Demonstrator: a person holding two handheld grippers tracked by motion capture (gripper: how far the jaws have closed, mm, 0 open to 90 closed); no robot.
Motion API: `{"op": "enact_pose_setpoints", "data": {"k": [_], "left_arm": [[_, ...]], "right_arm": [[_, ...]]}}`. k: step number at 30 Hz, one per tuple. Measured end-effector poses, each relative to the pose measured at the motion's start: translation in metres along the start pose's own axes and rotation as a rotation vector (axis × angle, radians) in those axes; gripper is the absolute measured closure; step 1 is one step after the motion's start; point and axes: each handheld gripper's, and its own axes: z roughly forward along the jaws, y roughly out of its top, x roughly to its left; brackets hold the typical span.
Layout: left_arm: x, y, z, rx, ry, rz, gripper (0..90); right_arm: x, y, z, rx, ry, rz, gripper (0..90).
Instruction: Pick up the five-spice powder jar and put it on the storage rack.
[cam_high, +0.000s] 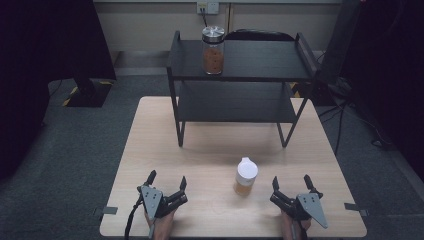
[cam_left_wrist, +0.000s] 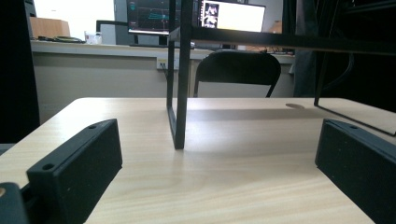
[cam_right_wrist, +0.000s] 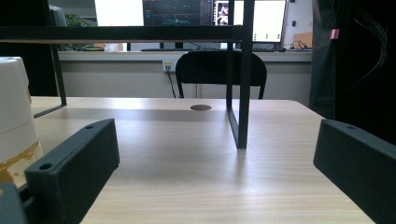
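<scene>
A white-lidded jar (cam_high: 246, 176) of amber contents stands on the near counter (cam_high: 210, 150) between the left hand-held gripper (cam_high: 166, 180) and right hand-held gripper (cam_high: 291, 181), nearer the right, both spread apart and empty, with a black shelf (cam_high: 240, 67) beyond.

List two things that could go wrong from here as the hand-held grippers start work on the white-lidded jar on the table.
1. The white-lidded jar is tall and stands free between the open left hand-held gripper and right hand-held gripper; a sideways nudge might tip it.
2. The black shelf rack stands just beyond, with a metal-lidded jar on top; a hasty lift could knock its frame.
</scene>
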Motion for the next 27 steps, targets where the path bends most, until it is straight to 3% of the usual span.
{"op": "enact_pose_setpoints", "data": {"k": [6, 10, 13, 27], "left_arm": [[-0.001, -0.002, -0.001, -0.003, 0.018, 0.008, 0.0], [-0.01, -0.003, -0.001, -0.003, 0.041, 0.057, 0.0], [-0.009, -0.005, -0.002, -0.017, 0.048, 0.04, 0.0], [-0.012, -0.005, -0.001, -0.014, 0.06, 0.047, 0.0]], "right_arm": [[0.0, 0.0, 0.0, 0.0, 0.0, 0.0, 0.0], [0.0, 0.0, 0.0, -0.001, 0.0, 0.0, 0.0], [0.0, 0.0, 0.0, -0.002, 0.001, 0.001, 0.0], [0.0, -0.001, 0.0, -0.003, 0.001, 0.0, 0.0]]}}
